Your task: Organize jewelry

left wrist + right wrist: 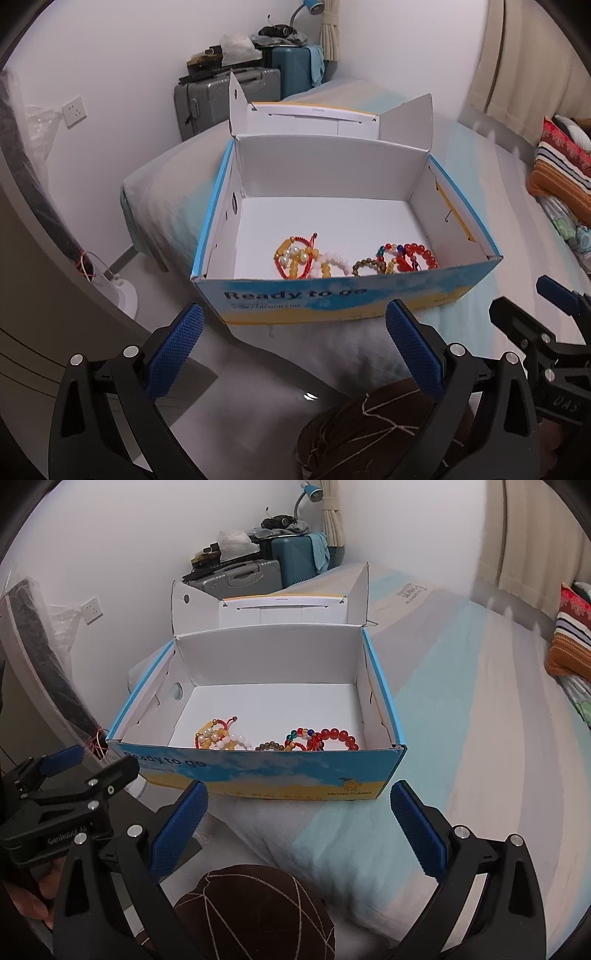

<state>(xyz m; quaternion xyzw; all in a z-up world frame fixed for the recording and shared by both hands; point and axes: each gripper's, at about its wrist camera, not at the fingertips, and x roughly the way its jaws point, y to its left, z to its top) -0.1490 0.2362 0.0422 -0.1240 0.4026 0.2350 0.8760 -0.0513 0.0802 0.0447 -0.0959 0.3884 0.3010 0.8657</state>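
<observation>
An open blue-and-yellow cardboard box (332,301) (258,775) stands on the bed, lid flipped back. Inside, near its front wall, lie several bead bracelets: a yellow, pearl and red-cord cluster (299,258) (218,736), a brown bead bracelet (365,266) (269,746), and a red bead bracelet (419,253) (338,737). My left gripper (293,350) is open and empty, just in front of the box. My right gripper (299,830) is open and empty, also in front of the box. The right gripper shows at the right edge of the left wrist view (532,332); the left gripper shows at the left of the right wrist view (74,775).
The bed (461,738) has a striped blue and grey cover. A brown round cushion (255,912) (369,424) lies below the grippers. Suitcases (229,96) stand against the far wall. Patterned pillows (561,166) lie at the right. A fan base (118,291) stands on the floor at left.
</observation>
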